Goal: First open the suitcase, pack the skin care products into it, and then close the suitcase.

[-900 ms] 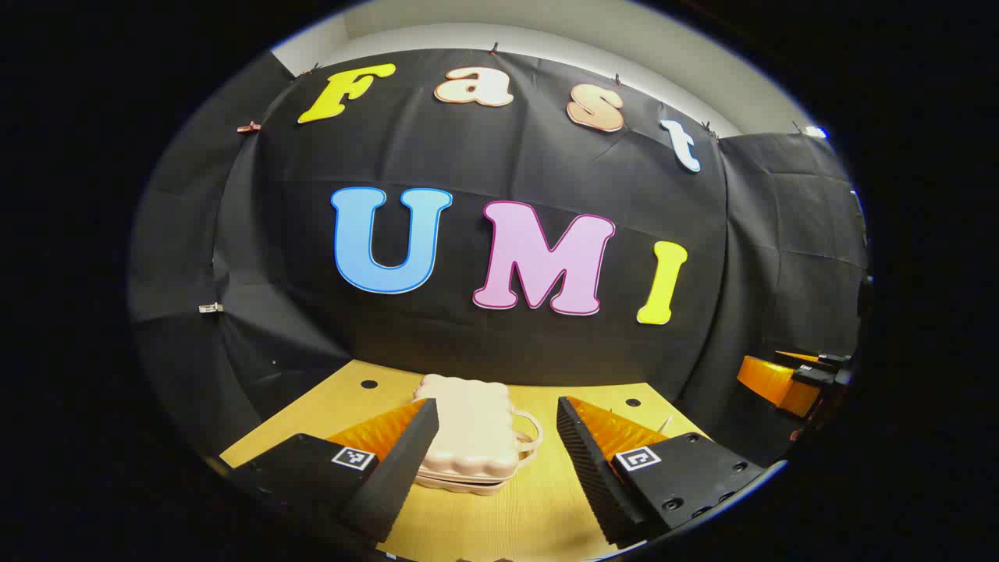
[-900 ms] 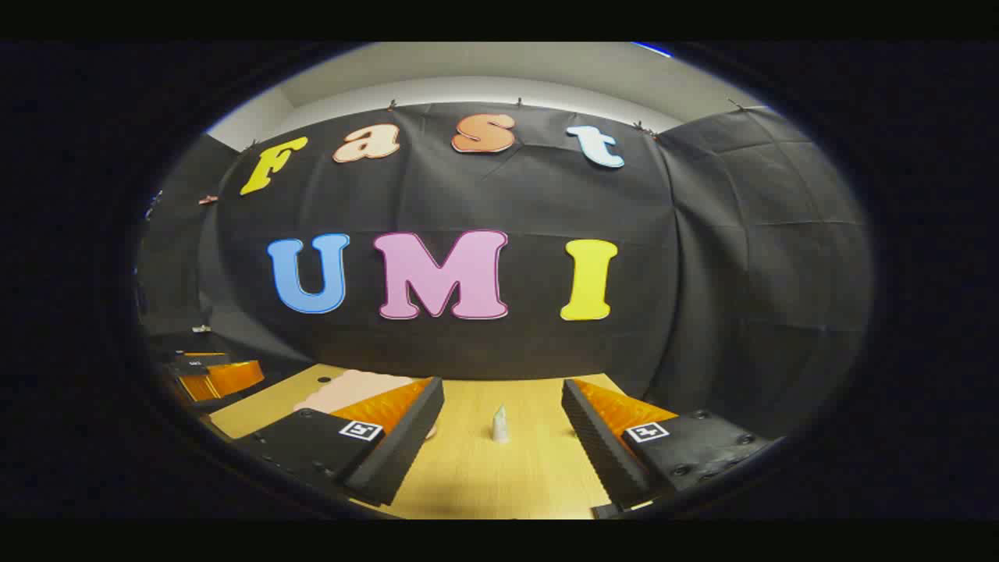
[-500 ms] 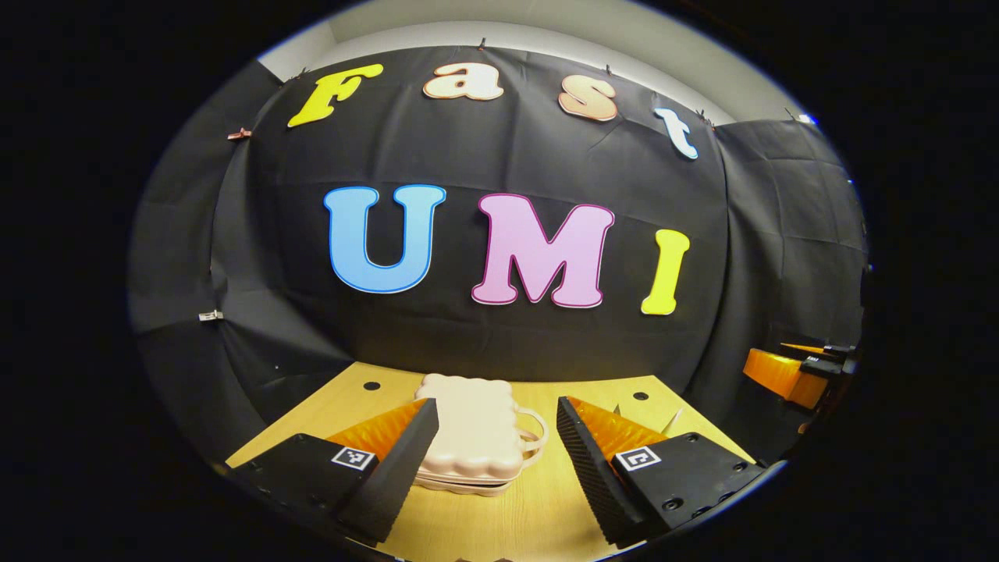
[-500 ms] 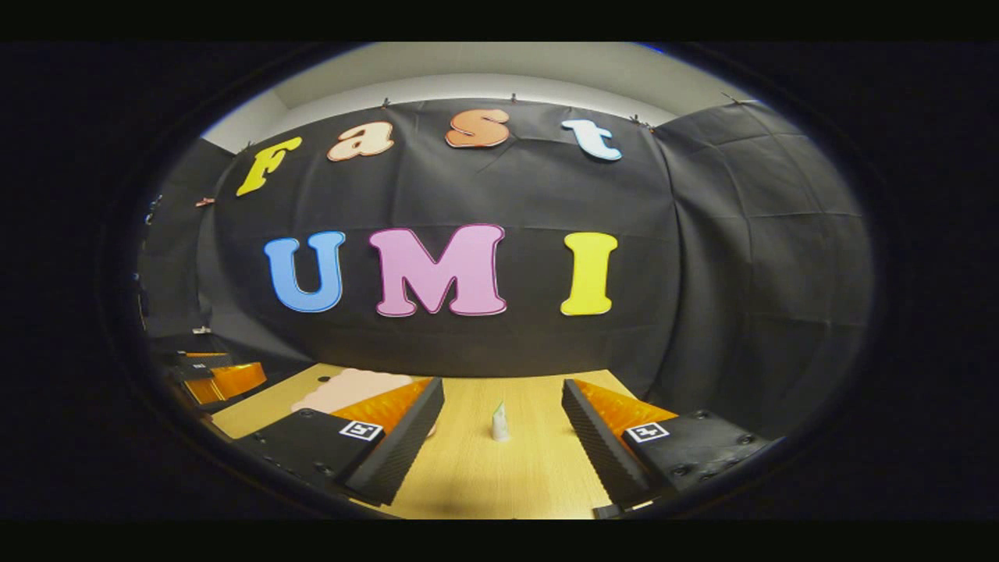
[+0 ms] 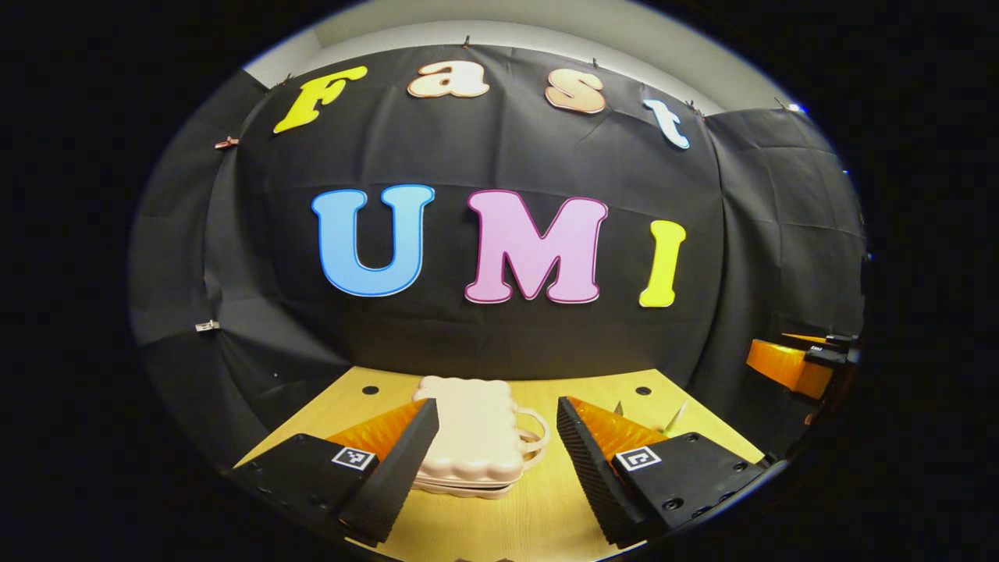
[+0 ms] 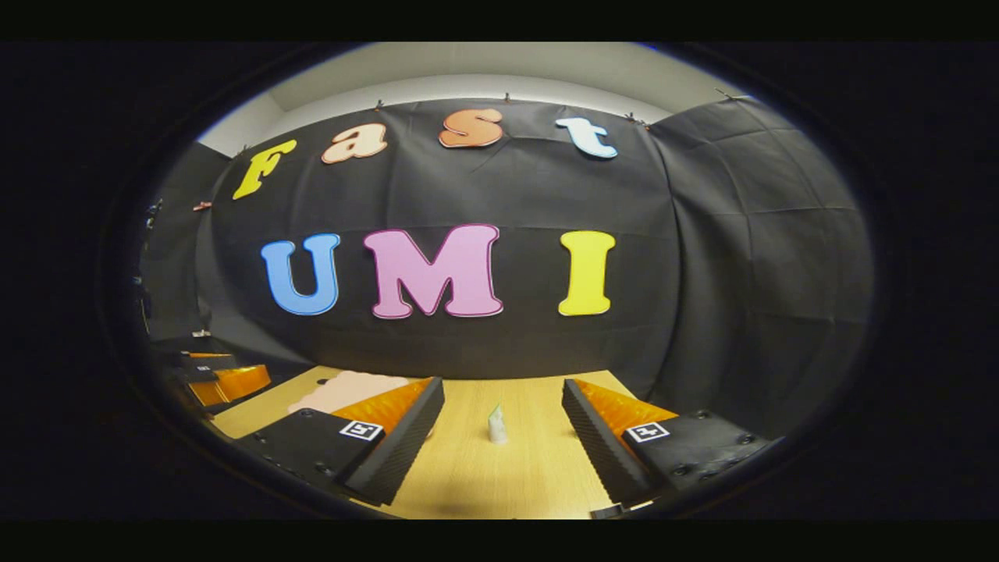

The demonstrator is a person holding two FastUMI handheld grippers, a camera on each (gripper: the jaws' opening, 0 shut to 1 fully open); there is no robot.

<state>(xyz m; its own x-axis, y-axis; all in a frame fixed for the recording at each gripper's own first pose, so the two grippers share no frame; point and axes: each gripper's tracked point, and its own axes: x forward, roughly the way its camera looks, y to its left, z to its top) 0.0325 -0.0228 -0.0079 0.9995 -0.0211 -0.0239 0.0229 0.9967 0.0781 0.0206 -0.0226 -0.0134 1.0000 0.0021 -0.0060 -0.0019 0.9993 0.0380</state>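
A small pale pink suitcase (image 5: 471,435) with a looped handle on its right lies shut on the wooden table (image 5: 538,515). My left gripper (image 5: 496,457) hangs open just in front of it, its left finger overlapping the case's left edge in the left gripper view. In the right gripper view a small white tube (image 6: 495,425) stands upright on the table, framed between the open fingers of my right gripper (image 6: 502,445) and some way beyond them. The pink suitcase (image 6: 343,390) peeks out behind the right gripper's left finger. Tips of small pale items (image 5: 673,419) rise behind the left gripper's right finger.
The black cloth wall closes the table's far edge and both sides. Two dark holes (image 5: 369,389) mark the table's far corners. The other gripper's orange and black body shows at the right edge of the left gripper view (image 5: 796,363) and at the left edge of the right gripper view (image 6: 222,378).
Both cameras have drifted a little, so the wall and table shifted slightly in each view. The suitcase and the tube have stayed in place; both grippers remain open.
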